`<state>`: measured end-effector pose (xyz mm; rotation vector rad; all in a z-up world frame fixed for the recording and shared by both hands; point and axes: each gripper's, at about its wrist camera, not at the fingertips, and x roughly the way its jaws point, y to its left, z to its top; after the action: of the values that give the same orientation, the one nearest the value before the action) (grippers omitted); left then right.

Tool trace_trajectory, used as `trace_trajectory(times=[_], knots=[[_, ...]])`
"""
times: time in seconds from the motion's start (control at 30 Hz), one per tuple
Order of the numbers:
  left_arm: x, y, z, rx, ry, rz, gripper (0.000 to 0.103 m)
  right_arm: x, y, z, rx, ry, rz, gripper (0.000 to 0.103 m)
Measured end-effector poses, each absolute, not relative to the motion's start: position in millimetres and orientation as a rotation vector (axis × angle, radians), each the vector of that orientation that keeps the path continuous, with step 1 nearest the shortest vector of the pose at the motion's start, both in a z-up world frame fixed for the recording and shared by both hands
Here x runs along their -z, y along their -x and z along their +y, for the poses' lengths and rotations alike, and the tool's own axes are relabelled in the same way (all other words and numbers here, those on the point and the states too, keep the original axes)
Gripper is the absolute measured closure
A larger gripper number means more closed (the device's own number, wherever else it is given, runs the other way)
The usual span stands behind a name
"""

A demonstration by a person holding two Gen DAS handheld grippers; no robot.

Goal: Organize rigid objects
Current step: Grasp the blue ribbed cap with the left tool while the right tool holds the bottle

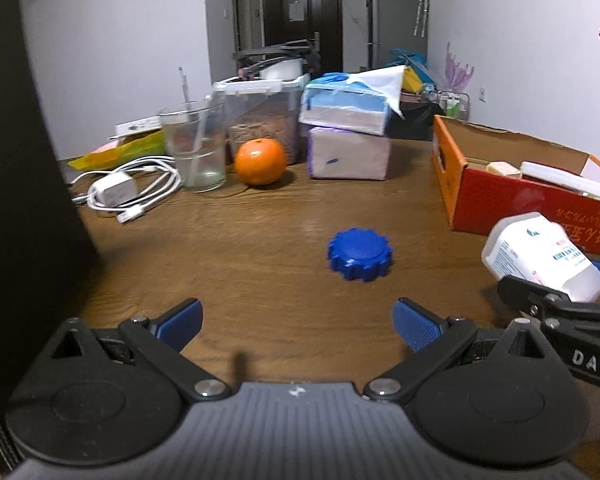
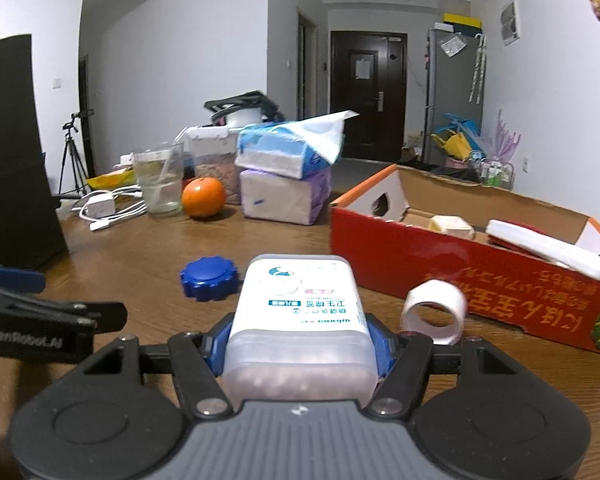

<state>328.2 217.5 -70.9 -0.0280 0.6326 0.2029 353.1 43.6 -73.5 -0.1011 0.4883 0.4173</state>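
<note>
Bare tabletop [image 1: 240,248] around blue cap [image 1: 360,254]

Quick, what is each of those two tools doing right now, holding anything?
Left tool: open, nothing between its fingers; the blue cap lies ahead on the table.
Right tool: closed on the white plastic box.

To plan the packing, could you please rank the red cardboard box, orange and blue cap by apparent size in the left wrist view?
1. Red cardboard box
2. Orange
3. Blue cap, unsure: similar to the orange, but nearer the camera.

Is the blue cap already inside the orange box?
No, the blue cap lies on the bare wooden table, apart from the orange box to its right.
</note>
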Motion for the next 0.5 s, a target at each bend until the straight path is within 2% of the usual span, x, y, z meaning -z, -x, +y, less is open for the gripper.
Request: trace_trajectory(times=[0.5], knots=[[84,-389,194,-0.189,0.017,0.661,0.0,70,-368,-4,-0.326,0.063,0.461,0.038]])
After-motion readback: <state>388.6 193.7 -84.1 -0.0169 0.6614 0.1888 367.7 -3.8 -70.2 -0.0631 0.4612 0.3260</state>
